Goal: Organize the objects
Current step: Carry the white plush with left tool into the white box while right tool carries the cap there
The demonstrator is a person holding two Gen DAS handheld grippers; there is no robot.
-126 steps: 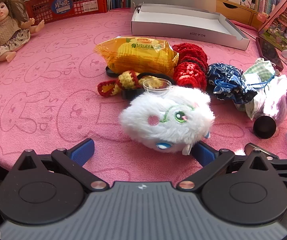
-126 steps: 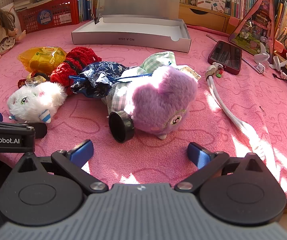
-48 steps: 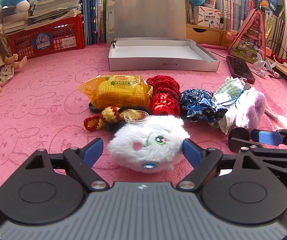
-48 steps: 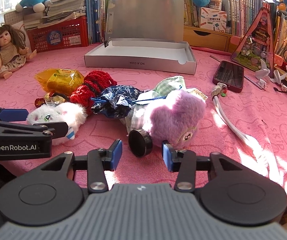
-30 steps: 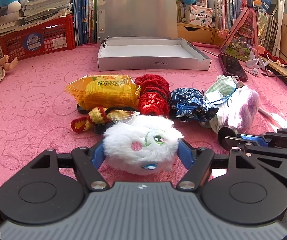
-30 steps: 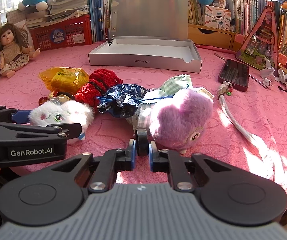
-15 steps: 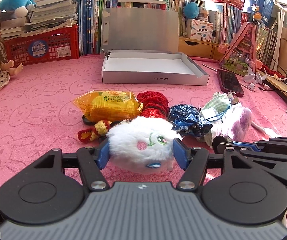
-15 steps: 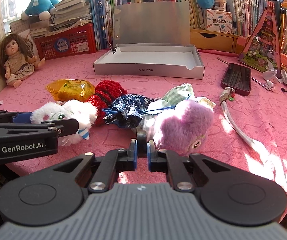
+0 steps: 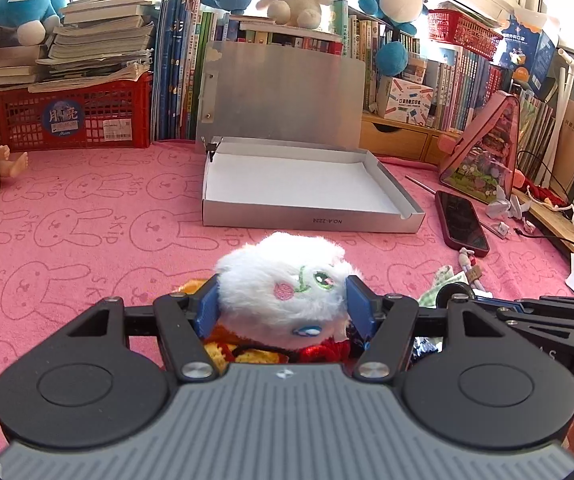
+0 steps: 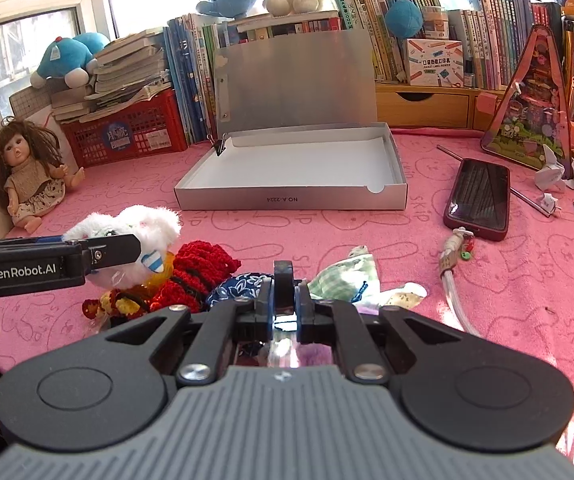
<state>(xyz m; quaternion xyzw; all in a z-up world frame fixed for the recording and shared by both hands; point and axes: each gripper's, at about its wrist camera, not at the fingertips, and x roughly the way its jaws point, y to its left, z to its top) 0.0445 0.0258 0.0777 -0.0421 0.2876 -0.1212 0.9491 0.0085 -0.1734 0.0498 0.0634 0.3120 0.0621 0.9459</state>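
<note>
The white plush toy [image 9: 283, 284] sits squeezed between the blue pads of the left gripper [image 9: 282, 306], clear of the pink surface [image 9: 87, 240] and above the heap of knitted items. The right gripper [image 10: 284, 292] is pressed together on a small black disc-shaped object [image 10: 283, 276] standing edge-on between its pads. Below it lie a blue patterned pouch [image 10: 239, 286], red crochet piece [image 10: 199, 268] and checked cloth [image 10: 347, 272]. The open silver box [image 10: 291, 200] stands beyond, apart from both grippers. A phone [image 10: 479, 200] lies right of the box.
</note>
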